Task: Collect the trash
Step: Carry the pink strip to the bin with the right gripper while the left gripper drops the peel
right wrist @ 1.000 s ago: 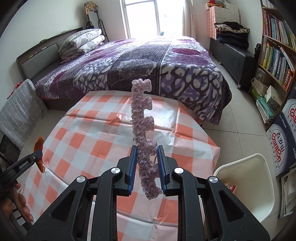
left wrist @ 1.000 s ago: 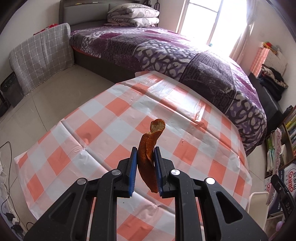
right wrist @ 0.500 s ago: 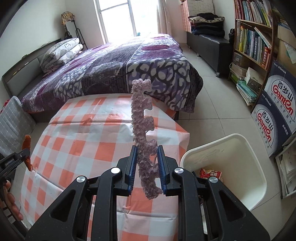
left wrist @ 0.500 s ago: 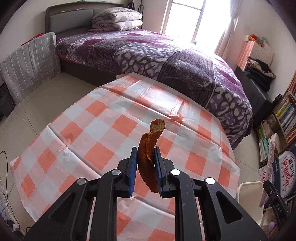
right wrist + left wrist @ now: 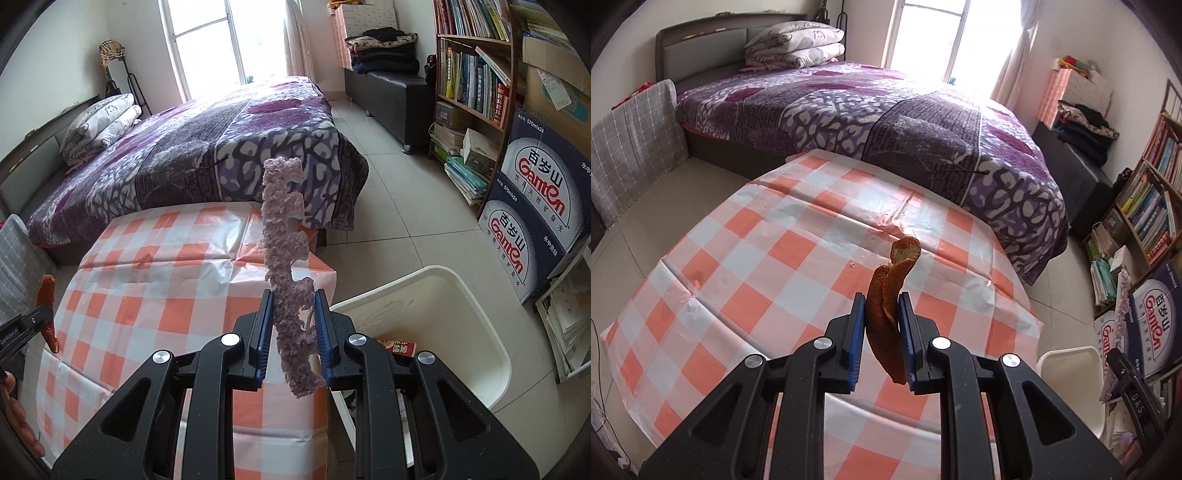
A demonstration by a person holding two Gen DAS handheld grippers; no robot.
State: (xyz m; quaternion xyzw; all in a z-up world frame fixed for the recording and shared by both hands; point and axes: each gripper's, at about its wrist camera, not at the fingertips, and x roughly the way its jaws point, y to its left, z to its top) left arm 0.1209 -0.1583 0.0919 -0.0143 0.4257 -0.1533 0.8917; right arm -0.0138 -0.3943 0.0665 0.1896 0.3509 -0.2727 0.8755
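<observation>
At the bottom centre of each view a gripper is clamped on trash, lifted for carrying: the left gripper (image 5: 881, 334) pinches an orange peel (image 5: 888, 306), the right gripper (image 5: 293, 332) a purple strip (image 5: 286, 258). Behind, at lower right, waits the white bin (image 5: 476, 295), beside the checked table (image 5: 147, 280).

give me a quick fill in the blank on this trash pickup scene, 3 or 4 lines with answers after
1. The left gripper is shut on a dried ____ peel.
2. The right gripper is shut on a fuzzy strip coloured ____.
3. In the right wrist view, the white bin stands on the ____, beside the table.
4. The tablecloth pattern is ____.

Missing words: orange; purple; floor; checked
</observation>
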